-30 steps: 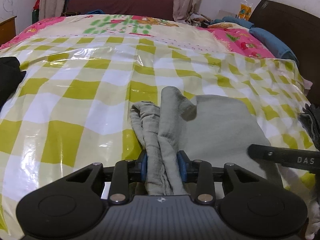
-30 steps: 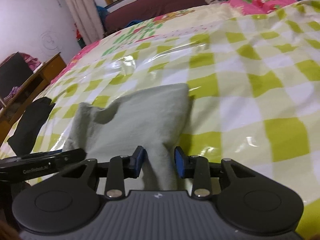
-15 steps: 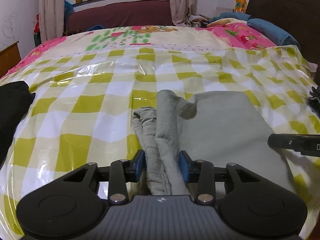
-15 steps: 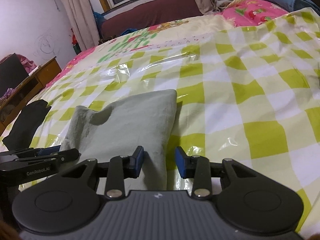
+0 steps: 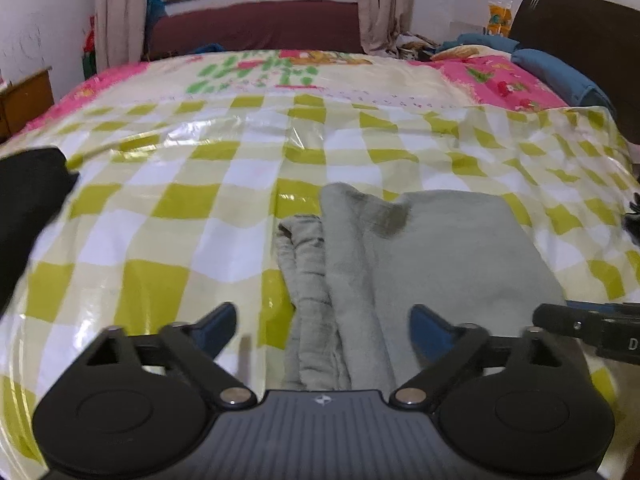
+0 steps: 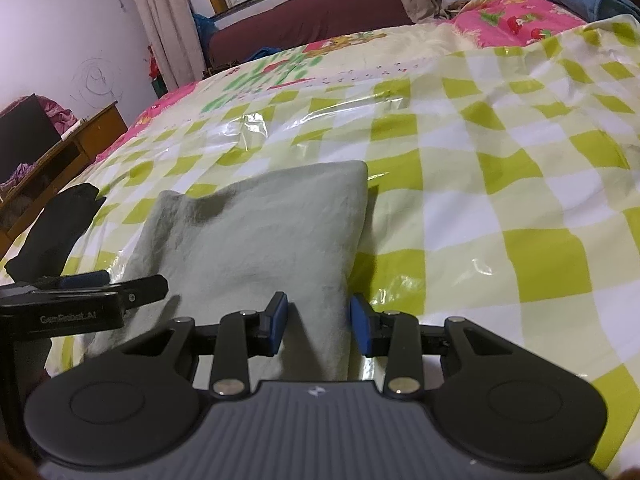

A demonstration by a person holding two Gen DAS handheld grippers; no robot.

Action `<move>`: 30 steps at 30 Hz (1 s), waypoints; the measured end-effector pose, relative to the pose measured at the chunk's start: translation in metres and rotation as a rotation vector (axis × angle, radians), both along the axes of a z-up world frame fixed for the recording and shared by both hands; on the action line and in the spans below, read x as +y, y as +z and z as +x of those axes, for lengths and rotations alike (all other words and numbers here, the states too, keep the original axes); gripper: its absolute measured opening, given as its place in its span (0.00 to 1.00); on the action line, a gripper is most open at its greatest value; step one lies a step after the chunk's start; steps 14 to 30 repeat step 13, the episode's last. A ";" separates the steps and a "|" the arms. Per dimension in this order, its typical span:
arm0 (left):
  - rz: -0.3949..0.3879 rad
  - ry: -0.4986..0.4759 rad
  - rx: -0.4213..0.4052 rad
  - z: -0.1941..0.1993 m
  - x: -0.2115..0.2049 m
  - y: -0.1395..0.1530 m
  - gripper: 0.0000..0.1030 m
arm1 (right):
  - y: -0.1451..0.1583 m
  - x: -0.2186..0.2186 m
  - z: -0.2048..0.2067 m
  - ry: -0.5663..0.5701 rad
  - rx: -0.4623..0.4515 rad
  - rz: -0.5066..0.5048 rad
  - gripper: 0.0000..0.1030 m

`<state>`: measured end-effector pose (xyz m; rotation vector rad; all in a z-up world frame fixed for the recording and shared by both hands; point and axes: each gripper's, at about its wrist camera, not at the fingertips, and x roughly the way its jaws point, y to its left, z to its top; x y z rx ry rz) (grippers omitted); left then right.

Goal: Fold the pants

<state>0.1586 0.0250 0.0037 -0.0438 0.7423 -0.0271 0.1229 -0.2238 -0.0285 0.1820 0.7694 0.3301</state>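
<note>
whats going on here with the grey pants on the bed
A person with a claw in each hand is folding grey pants on a bed covered by a yellow-checked plastic sheet. The left claw is opening, its pads well clear of the bunched edge lying between them. The right claw straddles the other side of the folded pants, narrower, pads not visibly pressing the cloth. A black garment lies off to the side.

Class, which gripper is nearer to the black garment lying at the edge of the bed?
Left. The left gripper is over the grey folded pants' bunched edge, on the side facing the black garment; the right gripper is at their far edge.
</note>
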 end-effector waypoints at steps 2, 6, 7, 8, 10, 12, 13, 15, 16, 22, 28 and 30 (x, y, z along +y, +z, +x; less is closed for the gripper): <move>0.021 -0.007 -0.024 -0.002 -0.003 0.001 1.00 | -0.001 0.001 0.000 -0.003 0.000 0.001 0.36; 0.053 -0.027 -0.033 -0.002 -0.007 0.002 1.00 | -0.001 0.001 -0.001 -0.004 -0.004 -0.001 0.36; 0.056 -0.026 -0.035 -0.002 -0.007 0.002 1.00 | -0.001 0.001 -0.001 -0.005 -0.004 -0.001 0.36; 0.058 -0.023 -0.037 -0.003 -0.007 0.002 1.00 | -0.001 0.001 -0.002 -0.005 -0.003 -0.001 0.36; 0.059 -0.019 -0.037 -0.003 -0.007 0.003 1.00 | -0.001 0.000 -0.001 -0.006 -0.003 0.002 0.36; 0.056 -0.017 -0.028 -0.002 -0.006 0.002 1.00 | -0.001 0.000 -0.001 -0.006 -0.004 0.002 0.36; 0.057 -0.014 -0.017 -0.001 -0.006 0.001 1.00 | -0.001 0.000 -0.001 -0.006 -0.003 0.002 0.36; 0.057 -0.014 -0.017 -0.001 -0.006 0.001 1.00 | -0.001 0.000 -0.001 -0.006 -0.003 0.002 0.36; 0.057 -0.014 -0.017 -0.001 -0.006 0.001 1.00 | -0.001 0.000 -0.001 -0.006 -0.003 0.002 0.36; 0.057 -0.014 -0.017 -0.001 -0.006 0.001 1.00 | -0.001 0.000 -0.001 -0.006 -0.003 0.002 0.36; 0.057 -0.014 -0.017 -0.001 -0.006 0.001 1.00 | -0.001 0.000 -0.001 -0.006 -0.003 0.002 0.36; 0.057 -0.014 -0.017 -0.001 -0.006 0.001 1.00 | -0.001 0.000 -0.001 -0.006 -0.003 0.002 0.36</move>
